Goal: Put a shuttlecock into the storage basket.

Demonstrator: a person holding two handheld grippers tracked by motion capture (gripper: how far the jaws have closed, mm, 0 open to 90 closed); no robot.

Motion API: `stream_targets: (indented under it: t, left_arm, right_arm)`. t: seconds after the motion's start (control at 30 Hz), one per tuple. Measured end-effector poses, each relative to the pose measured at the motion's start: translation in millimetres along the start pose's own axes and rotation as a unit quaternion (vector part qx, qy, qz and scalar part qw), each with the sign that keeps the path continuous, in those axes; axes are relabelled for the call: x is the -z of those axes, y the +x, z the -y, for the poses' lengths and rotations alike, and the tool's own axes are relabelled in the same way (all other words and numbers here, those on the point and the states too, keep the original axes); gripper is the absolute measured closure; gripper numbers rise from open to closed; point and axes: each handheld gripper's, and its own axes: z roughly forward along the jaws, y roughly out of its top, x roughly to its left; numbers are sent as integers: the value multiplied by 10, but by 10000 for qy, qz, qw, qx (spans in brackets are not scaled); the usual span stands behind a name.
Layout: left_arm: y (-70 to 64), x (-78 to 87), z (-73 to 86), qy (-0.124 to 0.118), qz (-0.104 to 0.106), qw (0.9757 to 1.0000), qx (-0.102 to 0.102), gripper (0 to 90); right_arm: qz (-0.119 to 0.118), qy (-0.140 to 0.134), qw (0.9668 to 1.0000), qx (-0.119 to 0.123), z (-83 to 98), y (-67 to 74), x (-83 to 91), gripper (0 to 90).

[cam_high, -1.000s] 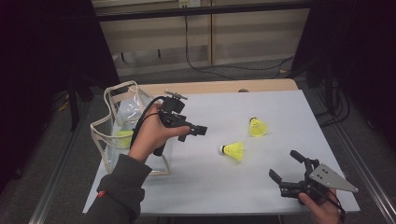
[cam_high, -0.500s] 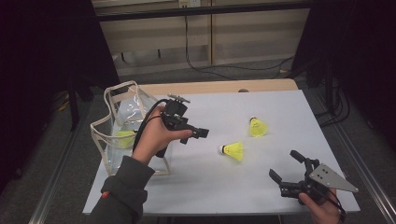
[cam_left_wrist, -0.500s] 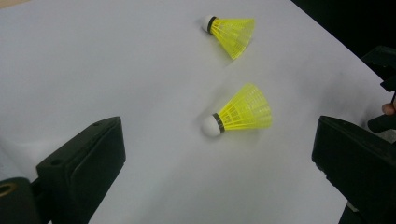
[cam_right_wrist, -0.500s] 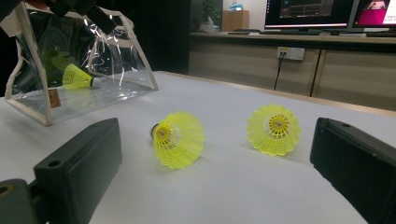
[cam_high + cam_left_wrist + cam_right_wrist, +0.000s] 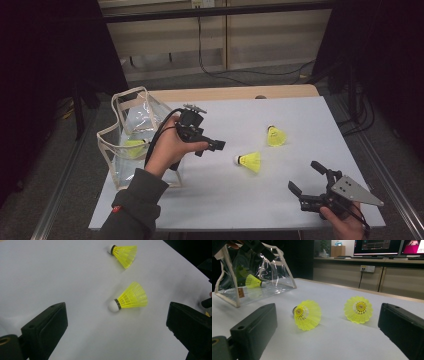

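Black grippers (image 5: pixel 216 145), grey plate (image 5: pixel 356 191) (three-cornered), dark green sleeve (image 5: pixel 137 202)

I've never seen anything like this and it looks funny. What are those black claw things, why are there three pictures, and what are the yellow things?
The black claws are grippers, tools a person holds, one in each hand. The left gripper and the right gripper each have two jaws that can pinch; both are open and hold nothing.

One picture comes from a camera high above the white table. The other two come from little cameras riding on each gripper, so you look out between its jaws.

The yellow things are shuttlecocks, for badminton. Two lie on the table: the nearer shuttlecock and the farther shuttlecock. A third shuttlecock lies inside the clear bag at the table's left. The left gripper hangs above the table, pointing toward the nearer one.
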Motion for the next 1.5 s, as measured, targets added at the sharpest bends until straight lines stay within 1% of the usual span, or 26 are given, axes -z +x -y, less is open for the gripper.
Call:
stream_targets:
  t: [0.3, 0.47, 0.5, 0.57, 0.77, 0.87, 1.07, 1.1, 1.13, 1.17, 1.3, 1.37, 1.5]
  left_arm:
    - [-12, -37, 13, 14, 22, 9999, -110, 37]
    - [-12, -47, 13, 8, 8, 9999, -141, 37]
    - [-17, -54, 15, 0, 8, 9999, -113, 37]
    - [-18, -61, 17, 21, -2, 9999, -146, 37]
    - [-26, -92, 23, 71, 33, 9998, -207, 37]
    - [-26, -111, 26, 51, 56, 9997, -231, 37]
    - [-44, -168, 37, 45, 89, 9997, -216, 37]
    - [-42, -172, 37, 78, 88, 9996, -273, 37]
    - [-55, -186, 39, 42, 102, 9996, -246, 37]
    - [-53, -187, 38, 79, 105, 9995, -290, 37]
    - [-74, -218, 45, 79, 119, 9995, -278, 37]
    - [-75, -228, 45, 93, 131, 9994, -311, 37]
    - [-73, -241, 47, 92, 102, 9994, -316, 37]
  right_arm:
    - [1, 2, 10000, 8, -2, 2, -3, 20]
    - [-3, -4, 10000, 14, -3, 2, -5, 20]
    - [2, -2, 10000, 12, -4, 1, -3, 20]
    - [-3, -11, 10000, 10, -2, -3, -4, 19]
    - [-7, -1, 10000, 13, -3, 0, -5, 20]
    - [-18, -15, 10000, 19, -1, -5, -5, 19]
    - [-9, -1, 10000, 24, -8, -8, -9, 20]
    - [-12, -9, 10000, -3, -10, -8, -10, 19]
    - [-12, -9, 10000, -6, -12, -13, -9, 19]
    - [2, -20, 10000, -16, -12, -19, -9, 19]
    - [-1, -15, 10000, -7, -10, -20, -14, 19]
    - [-16, -21, 10000, 0, -12, -15, -20, 19]
    - [-11, -15, 10000, 4, -13, -21, -19, 19]
